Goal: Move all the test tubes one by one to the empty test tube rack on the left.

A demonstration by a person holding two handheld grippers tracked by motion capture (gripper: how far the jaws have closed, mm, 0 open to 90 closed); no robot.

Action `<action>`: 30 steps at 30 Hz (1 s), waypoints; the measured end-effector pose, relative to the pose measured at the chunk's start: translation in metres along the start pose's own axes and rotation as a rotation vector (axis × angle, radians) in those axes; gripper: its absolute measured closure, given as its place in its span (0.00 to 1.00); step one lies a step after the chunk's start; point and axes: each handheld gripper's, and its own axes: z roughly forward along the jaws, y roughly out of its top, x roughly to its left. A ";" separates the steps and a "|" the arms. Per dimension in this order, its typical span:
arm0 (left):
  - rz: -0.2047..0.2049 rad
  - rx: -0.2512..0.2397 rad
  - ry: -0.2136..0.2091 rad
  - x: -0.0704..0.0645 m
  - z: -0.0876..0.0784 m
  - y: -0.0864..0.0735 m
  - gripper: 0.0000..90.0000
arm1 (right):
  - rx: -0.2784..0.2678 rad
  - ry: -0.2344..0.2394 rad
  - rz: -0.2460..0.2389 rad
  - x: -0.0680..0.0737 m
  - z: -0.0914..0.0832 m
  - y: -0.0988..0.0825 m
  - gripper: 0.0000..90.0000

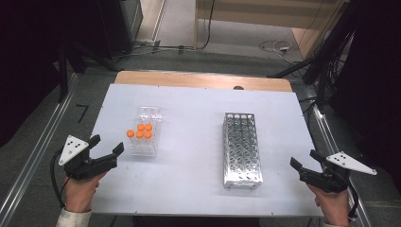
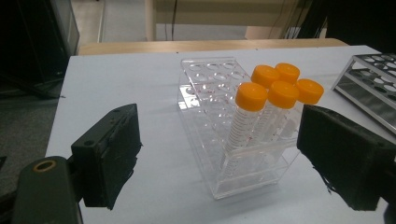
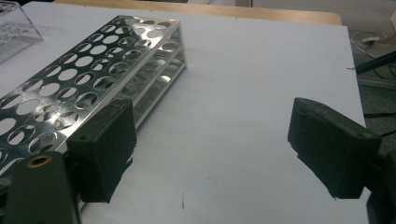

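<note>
Five orange-capped tubes [image 2: 271, 93] stand clustered at the near end of the clear rack [image 1: 146, 132], left half of the white table [image 1: 198, 104]. The metal rack [image 1: 242, 149] sits empty to the right, well apart, probably the destination.

Left gripper [image 1: 106, 150] hovers just beside the clear rack, aimed at the tubes; jaws wide, holding nothing. Right gripper [image 1: 307, 163] waits near the table's right edge, pointed toward the metal rack; jaws wide, empty, touching nothing.

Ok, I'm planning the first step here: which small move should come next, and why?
Probably ease the left gripper forward to the nearest orange-capped tube. Its jaws stand open just short of the clear rack holding five tubes, while the metal rack looks empty and the right gripper waits open beside it.
</note>
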 end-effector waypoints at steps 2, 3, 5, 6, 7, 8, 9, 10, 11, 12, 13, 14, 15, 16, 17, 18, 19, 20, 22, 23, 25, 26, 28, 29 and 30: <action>-0.001 0.001 -0.001 0.000 0.000 -0.001 0.15 | 0.002 -0.003 0.005 -0.002 -0.001 -0.001 0.16; 0.001 0.004 0.001 0.000 0.000 -0.001 0.15 | 0.000 -0.007 0.008 -0.002 -0.002 -0.002 0.15; 0.000 0.007 0.003 0.000 0.000 -0.002 0.15 | -0.001 -0.012 0.008 -0.004 -0.003 -0.002 0.15; 0.003 0.009 0.003 0.000 0.000 -0.003 0.15 | 0.000 -0.015 0.007 -0.005 -0.004 -0.003 0.15; 0.000 0.009 0.003 0.000 0.000 -0.003 0.15 | 0.001 -0.016 0.011 -0.006 -0.005 -0.003 0.15; -0.001 0.012 0.003 0.000 0.000 -0.004 0.15 | 0.001 -0.018 0.014 -0.007 -0.005 -0.004 0.15; -0.001 0.016 0.001 0.000 0.000 -0.005 0.15 | 0.001 -0.019 0.015 -0.008 -0.006 -0.004 0.15; 0.001 0.020 0.002 0.001 0.000 -0.005 0.15 | 0.000 -0.023 0.019 -0.008 -0.007 -0.005 0.15; 0.001 0.021 0.002 0.001 0.001 -0.006 0.14 | 0.000 -0.023 0.017 -0.009 -0.007 -0.005 0.15; 0.001 0.021 0.003 0.001 0.000 -0.006 0.14 | 0.001 -0.026 0.015 -0.010 -0.008 -0.005 0.15; -0.002 0.021 0.006 0.001 0.000 -0.007 0.14 | 0.000 -0.027 0.018 -0.010 -0.008 -0.006 0.15; -0.001 0.022 0.007 0.001 0.000 -0.007 0.14 | 0.001 -0.028 0.020 -0.011 -0.008 -0.006 0.15; -0.002 0.024 0.009 0.001 0.000 -0.008 0.14 | 0.000 -0.030 0.019 -0.011 -0.009 -0.006 0.15; -0.003 0.023 0.008 0.002 0.000 -0.008 0.14 | 0.001 -0.031 0.021 -0.011 -0.009 -0.007 0.15; -0.003 0.022 0.011 0.002 -0.001 -0.009 0.14 | 0.002 -0.033 0.025 -0.012 -0.009 -0.007 0.15; -0.001 0.024 0.016 0.002 -0.001 -0.009 0.14 | 0.001 -0.032 0.022 -0.012 -0.009 -0.007 0.15; -0.001 0.022 0.020 0.003 -0.001 -0.010 0.14 | 0.003 -0.034 0.025 -0.013 -0.010 -0.007 0.15; 0.001 0.021 0.026 0.003 -0.002 -0.010 0.14 | 0.004 -0.033 0.026 -0.013 -0.010 -0.008 0.15; -0.003 0.020 0.031 0.004 -0.003 -0.011 0.14 | 0.009 -0.036 0.027 -0.013 -0.011 -0.009 0.15; -0.003 0.020 0.033 0.005 -0.004 -0.011 0.14 | 0.010 -0.036 0.026 -0.013 -0.012 -0.009 0.15; -0.005 0.017 0.039 0.006 -0.005 -0.012 0.14 | 0.010 -0.039 0.025 -0.014 -0.013 -0.010 0.15; -0.004 0.017 0.039 0.006 -0.005 -0.012 0.14 | 0.010 -0.041 0.029 -0.014 -0.013 -0.011 0.15; -0.005 0.018 0.043 0.007 -0.005 -0.013 0.14 | 0.012 -0.043 0.032 -0.016 -0.014 -0.012 0.15; -0.006 0.019 0.046 0.007 -0.005 -0.014 0.14 | 0.012 -0.045 0.035 -0.017 -0.014 -0.012 0.15; -0.007 0.019 0.045 0.007 -0.005 -0.014 0.14 | 0.011 -0.044 0.035 -0.017 -0.015 -0.013 0.15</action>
